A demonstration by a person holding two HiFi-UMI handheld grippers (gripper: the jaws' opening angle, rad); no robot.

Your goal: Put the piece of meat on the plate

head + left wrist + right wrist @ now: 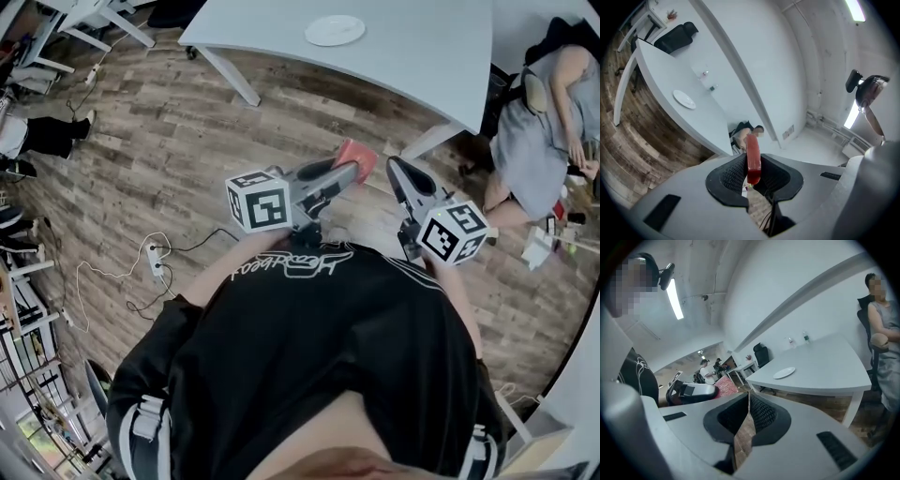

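Observation:
A flat red piece of meat stands on edge between the pads of my left gripper, which is shut on it. In the head view the meat sticks out past the left gripper, held level above the wooden floor. Just to its right, my right gripper is shut with nothing in it, and its pads meet at the tip. The white plate lies on the large white table ahead, some way off. It also shows as the plate and the plate in the two gripper views.
A person sits at the right beside the table's corner. The table's slanted legs reach the floor ahead on the left. A power strip with cables lies on the floor to the left. Shelving lines the left edge.

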